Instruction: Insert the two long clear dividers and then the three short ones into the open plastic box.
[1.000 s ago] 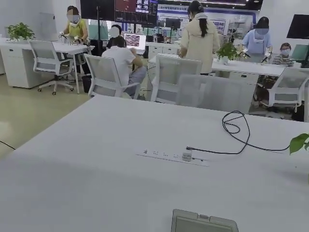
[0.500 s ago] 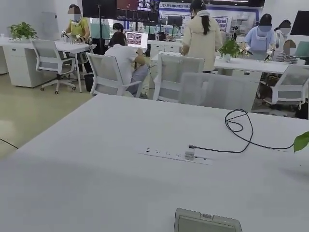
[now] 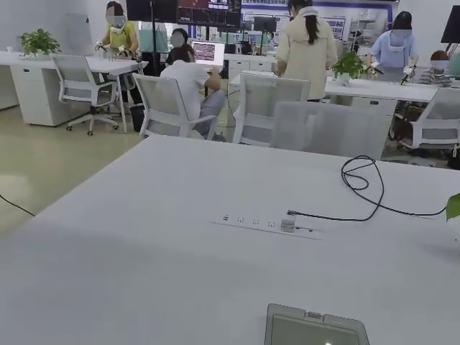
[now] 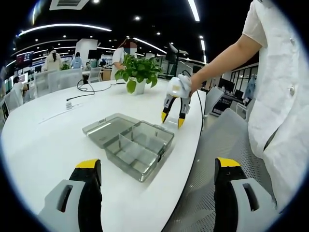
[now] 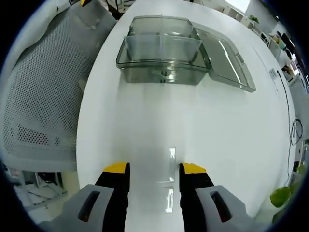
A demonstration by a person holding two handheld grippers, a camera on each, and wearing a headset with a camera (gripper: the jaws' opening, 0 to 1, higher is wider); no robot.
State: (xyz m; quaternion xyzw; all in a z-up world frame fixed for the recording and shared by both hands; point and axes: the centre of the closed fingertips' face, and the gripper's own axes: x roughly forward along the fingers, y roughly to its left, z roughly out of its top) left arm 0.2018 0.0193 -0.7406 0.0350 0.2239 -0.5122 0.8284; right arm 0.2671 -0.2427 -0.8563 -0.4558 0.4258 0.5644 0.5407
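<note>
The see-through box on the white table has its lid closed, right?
Not quite. The see-through box is on the white table, but its lid is open, folded back flat beside it, as the left gripper view shows.

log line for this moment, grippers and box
plastic box: lid open | left gripper: open, empty, facing it | right gripper: open over clear dividers on table

- No text, label, brand or number is legible in any view.
- Wall screens (image 3: 205,8), far beyond the power strip (image 3: 266,226): characters present but too small and blurred to read.
- Power strip: surface markings unreadable.
</note>
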